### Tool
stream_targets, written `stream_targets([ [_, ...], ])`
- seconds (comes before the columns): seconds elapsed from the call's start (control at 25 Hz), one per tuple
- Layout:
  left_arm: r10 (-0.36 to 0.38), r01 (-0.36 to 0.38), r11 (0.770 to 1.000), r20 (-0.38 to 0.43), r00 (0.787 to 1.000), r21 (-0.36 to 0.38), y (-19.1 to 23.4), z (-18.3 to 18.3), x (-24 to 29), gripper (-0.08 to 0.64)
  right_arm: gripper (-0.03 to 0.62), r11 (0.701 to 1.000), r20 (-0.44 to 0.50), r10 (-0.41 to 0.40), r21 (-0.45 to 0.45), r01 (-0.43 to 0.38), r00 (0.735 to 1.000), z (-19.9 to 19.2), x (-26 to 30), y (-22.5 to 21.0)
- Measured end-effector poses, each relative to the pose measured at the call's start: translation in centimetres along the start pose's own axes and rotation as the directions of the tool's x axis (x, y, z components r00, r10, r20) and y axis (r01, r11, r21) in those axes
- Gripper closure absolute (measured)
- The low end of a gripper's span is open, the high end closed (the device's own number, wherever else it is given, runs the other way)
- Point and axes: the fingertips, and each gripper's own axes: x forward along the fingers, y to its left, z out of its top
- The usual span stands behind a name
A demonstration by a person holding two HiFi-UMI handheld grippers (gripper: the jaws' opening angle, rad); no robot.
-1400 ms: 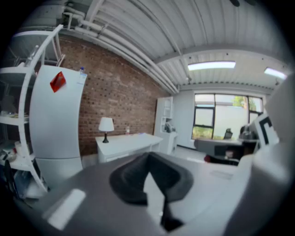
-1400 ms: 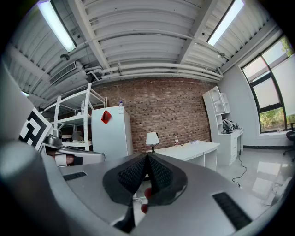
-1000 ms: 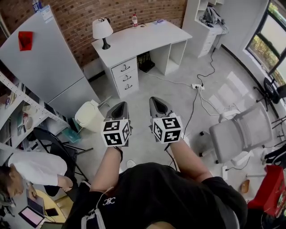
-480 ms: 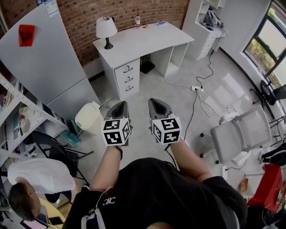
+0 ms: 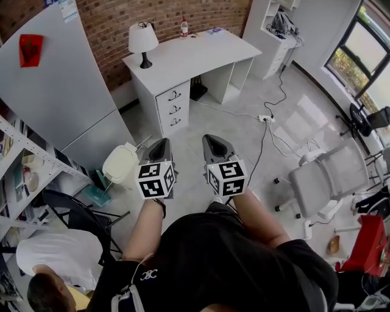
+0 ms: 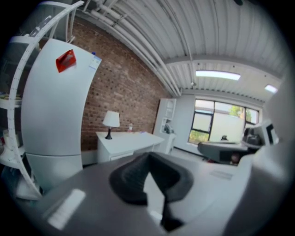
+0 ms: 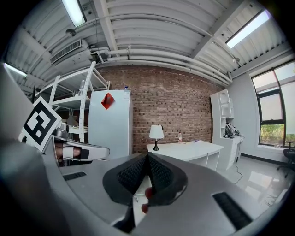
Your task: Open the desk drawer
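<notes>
Approach: my left gripper (image 5: 159,147) and right gripper (image 5: 214,142), jaws together on nothing, held well short of the desk (image 5: 189,58), aimed at its top drawer (image 5: 172,95), not yet within reach

The desk (image 5: 195,58) is white; its drawer fronts (image 5: 173,111) are white with dark handles. The wall (image 5: 164,15) is red-brown brick in a running pattern. The lamp (image 5: 142,41) has a white shade and a black base. The tall cabinet (image 5: 58,103) is pale grey and carries a red tag (image 5: 27,49). The floor (image 5: 195,125) is glossy light grey. The left gripper (image 5: 161,145) and the right gripper (image 5: 214,140) have grey bodies, black ribbed pads (image 7: 132,176), and cubes (image 5: 226,178) patterned with black-and-white square markers. The person's shirt (image 5: 225,262) is black.
</notes>
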Motion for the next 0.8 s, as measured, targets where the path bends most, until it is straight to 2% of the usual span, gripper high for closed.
stream_targets([
  [0.2, -0.001, 0.001, 1.0, -0.017, 1.0, 0.021, 0.5, -0.2, 1.9, 0.561, 0.6, 1.0, -0.008, -0.003, 0.021, 0.003, 1.0, -0.6, 2.2, -1.3],
  [0.4, 0.03, -0.029, 0.999, -0.032, 0.999, 0.037, 1.5, -0.4, 5.4, 0.561, 0.6, 0.999, -0.002, 0.036, 0.02, -0.036, 0.999, -1.1, 6.2, -3.2],
  [0.56, 0.075, -0.072, 0.996, -0.049, 0.996, 0.053, 2.6, -0.2, 10.3, 0.561, 0.6, 0.997, -0.003, 0.067, 0.04, -0.067, 0.998, -1.6, 11.2, -6.5],
  [0.8, 0.127, -0.124, 0.991, -0.062, 0.99, 0.051, 3.7, 2.7, 19.4, 0.561, 0.6, 0.992, -0.006, 0.118, 0.034, -0.118, 0.993, 0.2, 19.3, -12.7],
])
